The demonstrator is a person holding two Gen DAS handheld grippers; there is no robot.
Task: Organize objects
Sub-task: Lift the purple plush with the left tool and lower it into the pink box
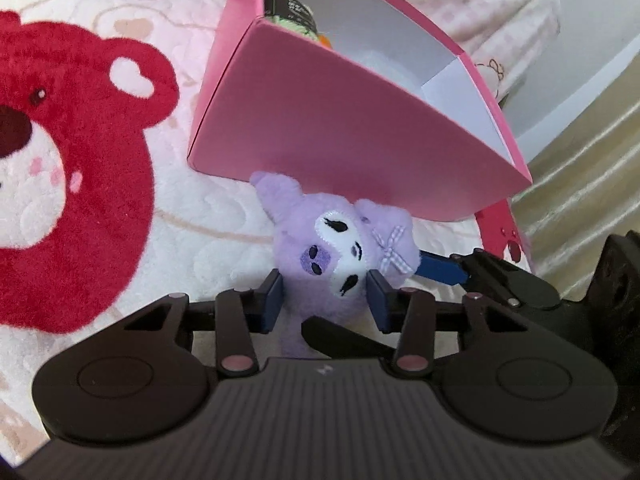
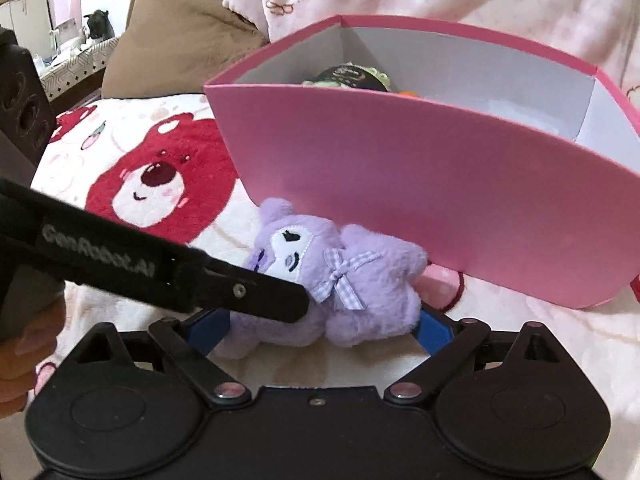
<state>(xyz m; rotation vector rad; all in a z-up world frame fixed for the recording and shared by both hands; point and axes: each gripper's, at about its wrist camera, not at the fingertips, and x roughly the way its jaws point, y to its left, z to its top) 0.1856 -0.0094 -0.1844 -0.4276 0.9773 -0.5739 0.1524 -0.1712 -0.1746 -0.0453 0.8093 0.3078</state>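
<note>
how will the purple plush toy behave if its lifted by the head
The purple plush toy looks soft and fluffy, so it will probably squash between the left gripper pads and its body droop. It seems light, unlikely to roll or break.

Plush toy (image 1: pixel 340 256) lies on blanket (image 1: pixel 120 60) just before box (image 1: pixel 340 120), btwn both grippers' fingers (image 1: pixel 272 296).
</note>
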